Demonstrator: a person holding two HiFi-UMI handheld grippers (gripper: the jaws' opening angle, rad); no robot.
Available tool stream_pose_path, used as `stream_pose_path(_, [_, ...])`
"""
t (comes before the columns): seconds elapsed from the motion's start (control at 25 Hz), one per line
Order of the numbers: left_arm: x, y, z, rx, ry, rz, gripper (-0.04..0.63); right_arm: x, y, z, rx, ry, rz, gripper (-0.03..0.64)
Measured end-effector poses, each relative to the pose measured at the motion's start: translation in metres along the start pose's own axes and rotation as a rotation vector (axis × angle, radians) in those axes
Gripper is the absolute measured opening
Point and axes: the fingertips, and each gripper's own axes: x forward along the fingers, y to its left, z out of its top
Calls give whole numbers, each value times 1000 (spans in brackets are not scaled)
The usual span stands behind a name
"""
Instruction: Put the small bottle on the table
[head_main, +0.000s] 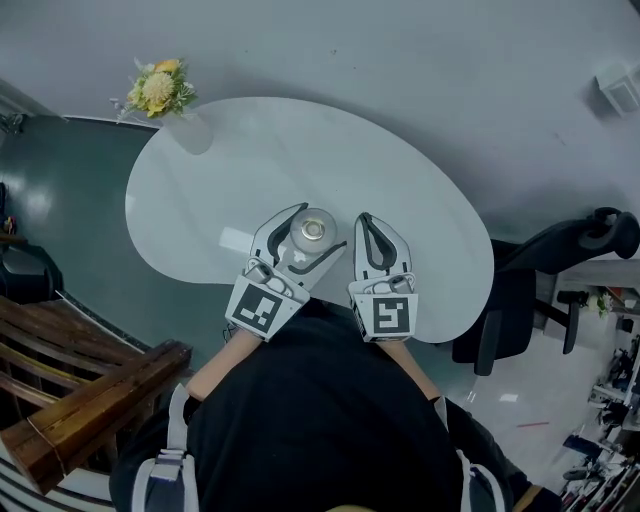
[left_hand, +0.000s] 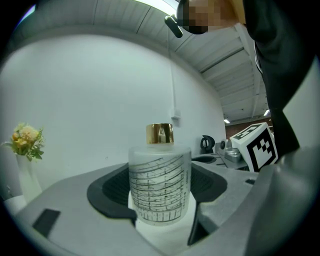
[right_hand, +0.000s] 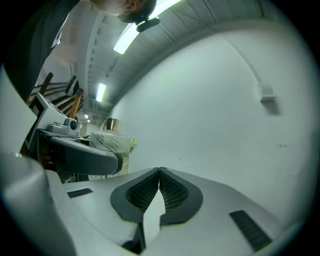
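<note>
— Where is the small bottle (left_hand: 160, 186)?
— Upright on the white bench (head_main: 250, 150), right between the fingers of the left gripper (head_main: 322, 227); they are spread wide, one to each side of it; whether the pads touch the glass I cannot tell.
— What does it look like?
— Frosted, with dark line print; a gold cap (left_hand: 160, 133) on top.
— And the right gripper (right_hand: 159, 170)?
— Its fingers are pressed together with nothing between them; they sit just beside the left fingers, the bottle off to their left.
— Anything past the fingertips?
— A vase of yellow flowers (head_main: 160, 88), well beyond the left fingers, at the bench's far edge.
</note>
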Motion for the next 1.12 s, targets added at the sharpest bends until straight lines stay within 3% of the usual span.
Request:
stream_pose_path(0.28, [20, 13, -3, 10, 16, -66, 333, 13, -12, 3, -8, -17, -58, 23])
stream_pose_path(0.44, [32, 19, -5, 12, 23, -110, 333, 18, -19, -7, -17, 70, -75, 23])
stream_pose_path(1.12, [101, 36, -32, 24, 52, -205, 333, 41, -61, -37, 5, 115, -167, 23])
